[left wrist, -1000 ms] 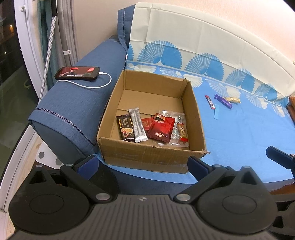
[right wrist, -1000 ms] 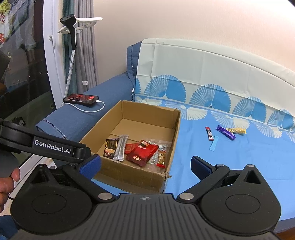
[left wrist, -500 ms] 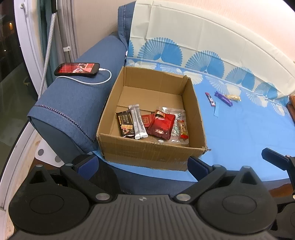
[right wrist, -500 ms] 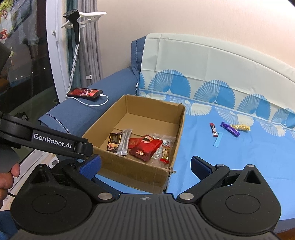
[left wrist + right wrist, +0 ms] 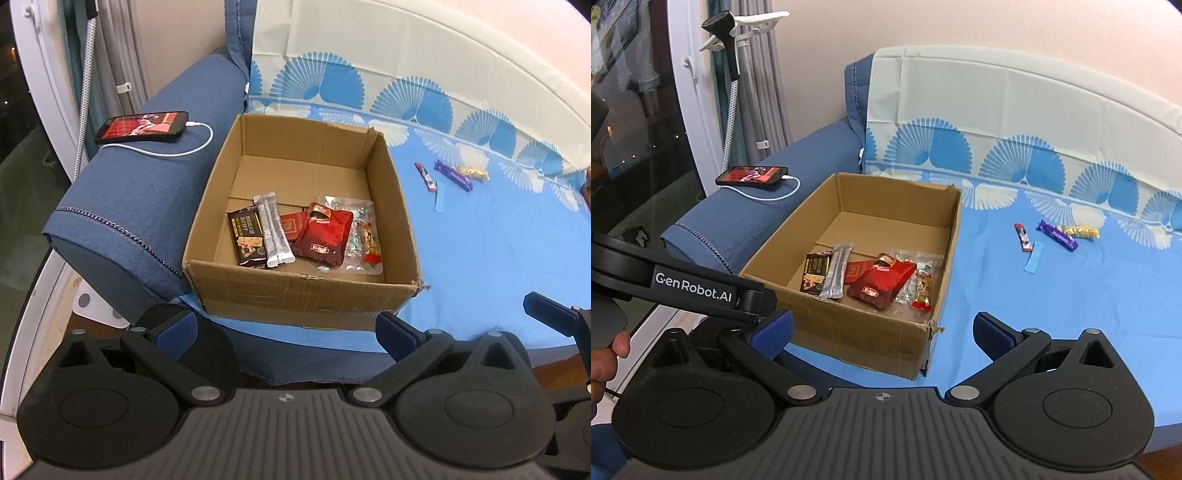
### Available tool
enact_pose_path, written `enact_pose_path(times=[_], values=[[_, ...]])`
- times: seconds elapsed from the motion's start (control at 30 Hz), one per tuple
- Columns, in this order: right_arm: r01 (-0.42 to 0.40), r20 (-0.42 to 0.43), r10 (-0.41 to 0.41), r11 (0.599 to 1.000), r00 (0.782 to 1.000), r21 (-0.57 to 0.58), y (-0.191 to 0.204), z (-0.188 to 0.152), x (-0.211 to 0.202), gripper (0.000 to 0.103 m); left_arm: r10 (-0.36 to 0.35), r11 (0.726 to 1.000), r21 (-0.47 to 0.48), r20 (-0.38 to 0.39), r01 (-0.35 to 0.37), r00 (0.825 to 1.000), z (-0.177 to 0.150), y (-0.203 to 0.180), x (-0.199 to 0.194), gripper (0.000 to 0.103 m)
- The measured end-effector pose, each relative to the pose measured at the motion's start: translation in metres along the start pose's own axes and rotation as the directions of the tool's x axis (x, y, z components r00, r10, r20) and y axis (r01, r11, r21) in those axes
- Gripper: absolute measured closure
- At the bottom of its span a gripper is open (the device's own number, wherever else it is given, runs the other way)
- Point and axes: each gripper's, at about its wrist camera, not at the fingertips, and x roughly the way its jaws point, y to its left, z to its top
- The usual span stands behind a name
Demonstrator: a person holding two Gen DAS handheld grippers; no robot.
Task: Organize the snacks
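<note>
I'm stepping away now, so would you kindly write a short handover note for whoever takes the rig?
Left tool: open, empty, in front of the box.
Right tool: open, empty, beside it.
Done: several snacks lie in the box, among them a red pouch and a dark bar.
Left: four items on the blue sheet right of the box: red bar, purple bar, gold snack, blue strip.

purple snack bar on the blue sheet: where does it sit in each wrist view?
Left wrist: purple snack bar upper right, between the red-white stick and the gold wrapper.
Right wrist: purple snack bar right of centre, same neighbours.
Shared landmark: cardboard box, to its left in both.
</note>
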Motion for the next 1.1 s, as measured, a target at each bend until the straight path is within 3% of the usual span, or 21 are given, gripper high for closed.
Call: enact_pose_path(times=[0.43,0.87,1.1], values=[[0.037,-0.007,-0.036,0.990,0.999,0.133,-0.056,0.004,0.024,0.000,0.000,0.998,0.064,-0.037,0.002,0.999,0.043,-0.043,0.030,0.000],[0.212,-0.055,-0.205,0.928,0.977,0.306,-0.165,0.004,0.058,0.000,-0.051,0.985,0.160,-0.057,0.060,0.997,0.123,-0.131,0.084,0.000],[0.292,-0.087,-0.280,0.887,0.956,0.359,-0.223,0.005,0.100,0.000,-0.069,0.974,0.206,-0.108,0.090,0.992,0.157,-0.174,0.133,0.000]])
